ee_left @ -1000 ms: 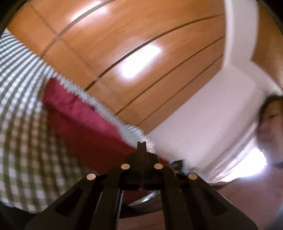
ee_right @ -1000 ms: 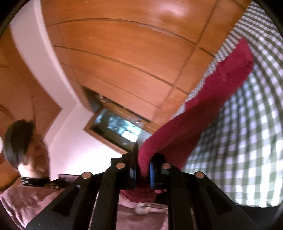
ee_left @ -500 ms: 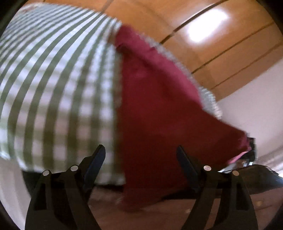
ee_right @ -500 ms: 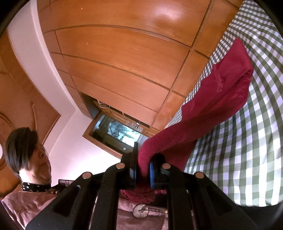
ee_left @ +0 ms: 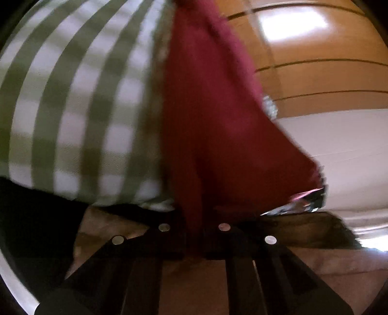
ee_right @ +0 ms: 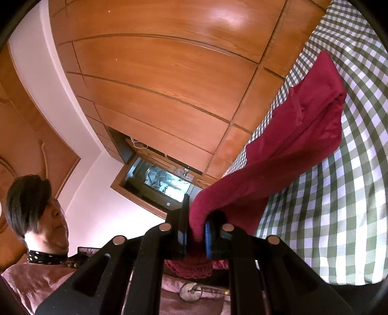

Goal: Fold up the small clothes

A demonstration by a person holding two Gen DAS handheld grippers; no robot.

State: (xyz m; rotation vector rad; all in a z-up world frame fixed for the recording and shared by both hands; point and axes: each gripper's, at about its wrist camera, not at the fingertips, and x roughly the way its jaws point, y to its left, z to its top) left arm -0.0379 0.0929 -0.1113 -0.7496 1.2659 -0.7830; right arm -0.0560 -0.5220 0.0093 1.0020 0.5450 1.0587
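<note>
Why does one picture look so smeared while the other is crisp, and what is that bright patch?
Left wrist view: motion blur smears the red garment and checked cloth; the white patch is glare on the wooden panels. Right wrist view: sharp, though fisheye distortion curves the panels; the right tool is clear.

We see a green-and-white checked cloth (ee_right: 339,193) covering the surface at right in the right wrist view; same cloth (ee_left: 72,109), blurred, fills the left of the left wrist view. Behind it, orange-brown wood panelling (ee_right: 157,72) w/ dark grooves and glare patches. A white wall section (ee_right: 55,92) borders the panels. Lower down, a wood-framed glass pane (ee_right: 157,179) shows reflections. At bottom left, a person (ee_right: 36,213) w/ dark hair, studded collar, pinkish top.
</note>
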